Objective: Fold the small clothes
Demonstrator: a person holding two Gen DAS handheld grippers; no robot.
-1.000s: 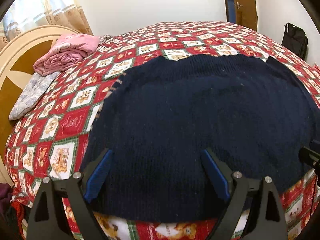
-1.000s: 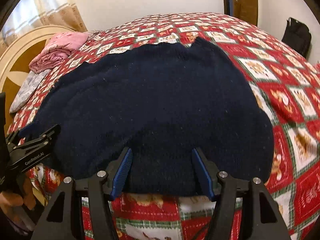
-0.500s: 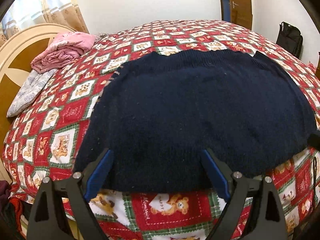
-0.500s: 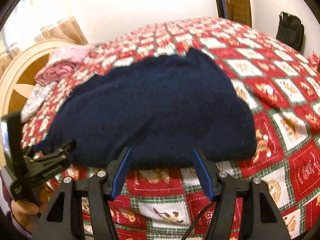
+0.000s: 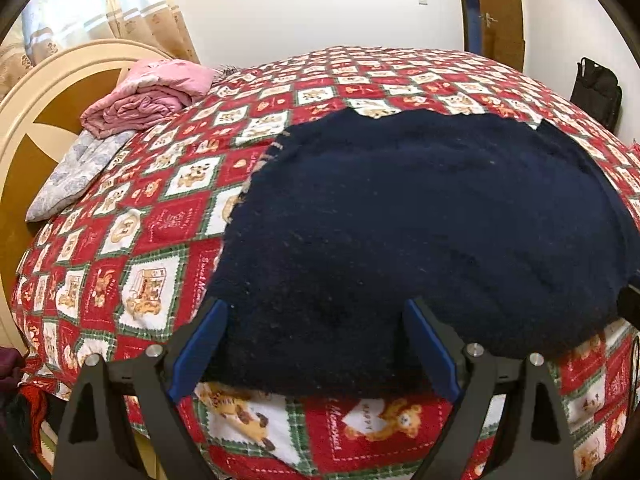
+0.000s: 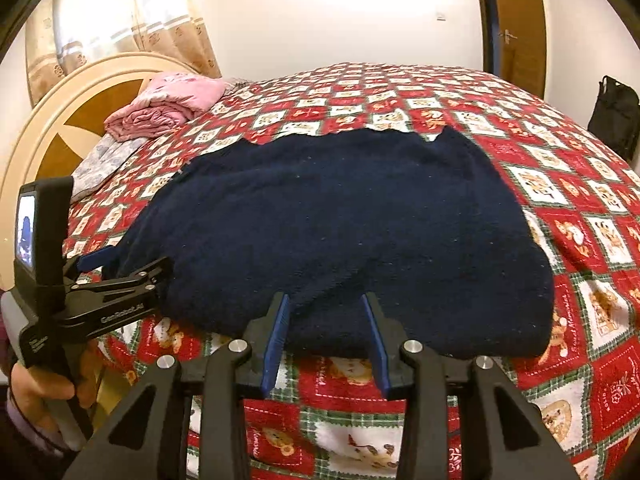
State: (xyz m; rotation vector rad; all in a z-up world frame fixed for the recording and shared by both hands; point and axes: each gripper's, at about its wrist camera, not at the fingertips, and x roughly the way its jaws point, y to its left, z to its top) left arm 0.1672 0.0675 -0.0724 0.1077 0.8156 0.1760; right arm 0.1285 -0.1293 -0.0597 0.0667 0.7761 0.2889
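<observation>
Both grippers have advanced over the navy sweater again: left gripper wide, right gripper narrower, neither gripping. It lies on a teddy-print quilt (pink bedding far left).

The navy sweater covers the middle of the bed; bare quilt lies open along the right of the frame and across the far side. At upper left, folded pink bedding and a grey pillow crowd the headboard. The left claw blocks the sweater's near-left corner. A black bag stands at far right.
</observation>
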